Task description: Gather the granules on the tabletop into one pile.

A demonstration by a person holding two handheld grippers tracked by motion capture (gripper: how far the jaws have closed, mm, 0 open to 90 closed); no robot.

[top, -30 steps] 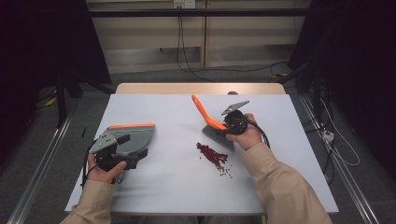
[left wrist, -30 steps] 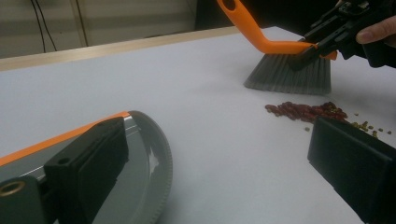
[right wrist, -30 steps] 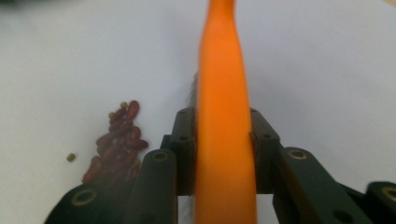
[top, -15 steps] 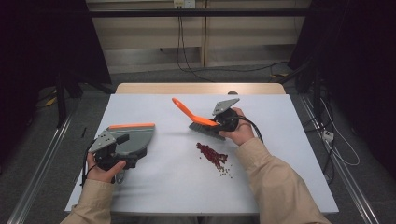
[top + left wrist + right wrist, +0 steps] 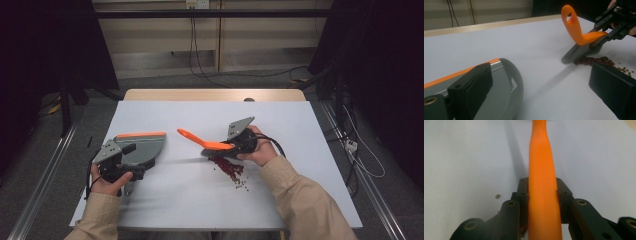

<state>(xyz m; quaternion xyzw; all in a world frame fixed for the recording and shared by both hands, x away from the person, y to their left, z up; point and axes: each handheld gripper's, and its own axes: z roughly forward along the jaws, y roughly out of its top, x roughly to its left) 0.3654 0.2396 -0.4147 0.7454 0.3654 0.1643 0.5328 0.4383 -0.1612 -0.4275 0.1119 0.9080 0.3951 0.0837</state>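
Note:
A brush with an orange handle (image 5: 200, 140) and grey bristles (image 5: 577, 52) is clamped in my right gripper (image 5: 227, 147), which is shut on the handle (image 5: 541, 182). The bristles touch the white table at the left edge of a small pile of red beans (image 5: 227, 167), also seen from the left gripper (image 5: 596, 60). A grey dustpan with an orange back edge (image 5: 142, 147) lies flat at the left. My left gripper (image 5: 132, 161) stands open, one jaw over the dustpan (image 5: 506, 82), bare table between the jaws (image 5: 536, 95).
The white table (image 5: 300, 125) ends in a wooden strip at the far side. A few loose beans (image 5: 242, 185) lie scattered toward the near right of the pile, and one single bean (image 5: 497, 196) sits beside my right jaws. Cables trail from both grippers.
My right gripper has tipped the brush from nearly upright to low, handle pointing left, and brought the bristles down to the table beside the beans. The left gripper and dustpan have stayed put.

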